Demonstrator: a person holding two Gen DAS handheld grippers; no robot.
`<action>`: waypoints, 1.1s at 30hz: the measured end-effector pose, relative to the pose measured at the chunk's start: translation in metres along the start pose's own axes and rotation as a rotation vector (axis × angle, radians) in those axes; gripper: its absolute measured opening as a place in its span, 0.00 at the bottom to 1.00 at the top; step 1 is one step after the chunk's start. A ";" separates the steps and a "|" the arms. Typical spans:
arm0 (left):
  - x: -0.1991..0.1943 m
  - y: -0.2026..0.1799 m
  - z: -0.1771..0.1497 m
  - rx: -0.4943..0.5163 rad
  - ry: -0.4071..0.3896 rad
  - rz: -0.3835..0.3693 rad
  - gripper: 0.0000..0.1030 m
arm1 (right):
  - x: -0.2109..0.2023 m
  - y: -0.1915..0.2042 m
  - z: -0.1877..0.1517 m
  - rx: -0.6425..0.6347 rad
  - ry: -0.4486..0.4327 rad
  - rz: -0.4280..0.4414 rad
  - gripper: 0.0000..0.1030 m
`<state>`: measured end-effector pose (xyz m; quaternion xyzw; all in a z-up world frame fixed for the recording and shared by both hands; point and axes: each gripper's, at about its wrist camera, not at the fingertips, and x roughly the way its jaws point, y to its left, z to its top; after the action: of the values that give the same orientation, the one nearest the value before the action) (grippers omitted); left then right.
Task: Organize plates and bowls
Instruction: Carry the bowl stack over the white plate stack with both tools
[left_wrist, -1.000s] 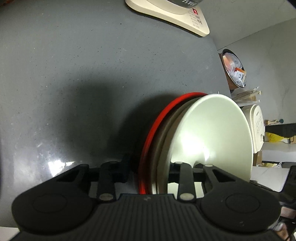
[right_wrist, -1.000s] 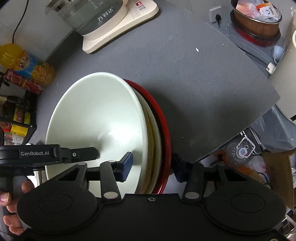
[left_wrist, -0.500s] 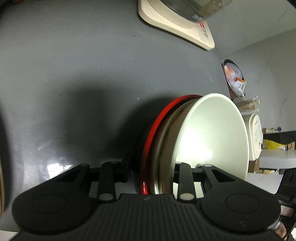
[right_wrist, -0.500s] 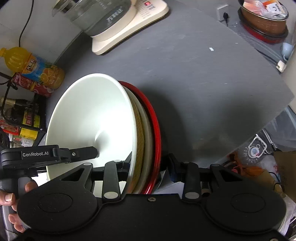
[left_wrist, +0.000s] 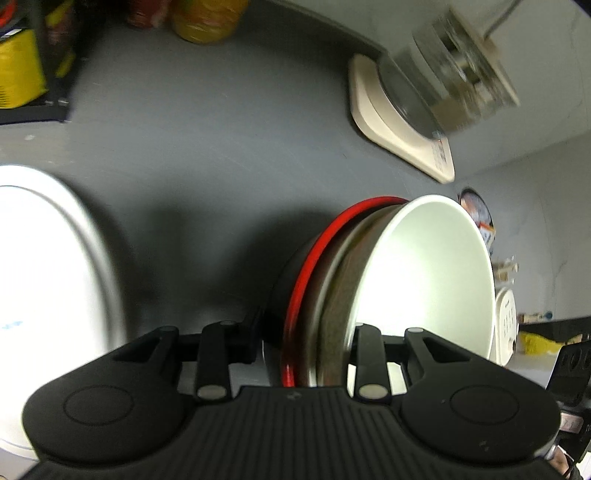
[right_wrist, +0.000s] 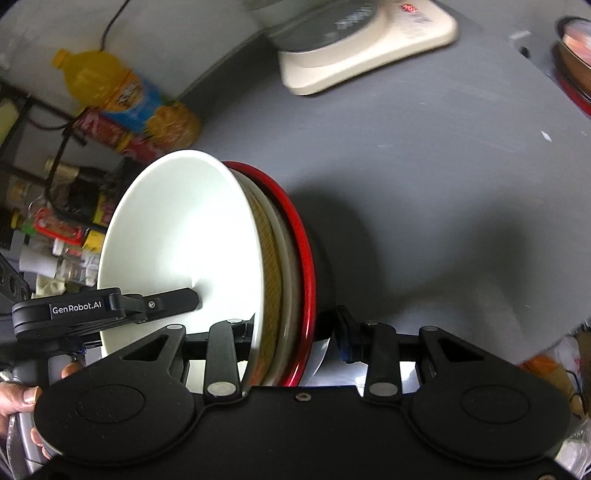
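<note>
Where glossy round rims nest, left tool (left_wrist: 306, 334) and right tool (right_wrist: 295, 326) pinching the bowl stack (right_wrist: 229, 258).

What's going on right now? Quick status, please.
Left tongs and right tongs both clamped on stack of nested bowls, white on top, red-rimmed outermost. Stack lifted off grey countertop. Path clear.

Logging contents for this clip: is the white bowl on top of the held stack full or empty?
Empty: the white bowl's inside shows bare and clean in both wrist views.
</note>
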<state>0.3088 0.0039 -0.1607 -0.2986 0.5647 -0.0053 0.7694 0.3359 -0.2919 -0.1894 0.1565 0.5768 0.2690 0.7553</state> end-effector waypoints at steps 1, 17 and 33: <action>-0.006 0.005 0.001 -0.013 -0.010 0.002 0.30 | 0.001 0.005 0.001 -0.010 0.002 0.003 0.34; -0.074 0.075 -0.006 -0.128 -0.132 0.033 0.30 | 0.018 0.083 -0.002 -0.132 0.034 0.070 0.34; -0.113 0.148 -0.023 -0.241 -0.183 0.065 0.30 | 0.061 0.155 -0.019 -0.218 0.086 0.085 0.34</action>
<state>0.1992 0.1539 -0.1359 -0.3695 0.4982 0.1146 0.7759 0.2947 -0.1321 -0.1578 0.0862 0.5689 0.3684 0.7302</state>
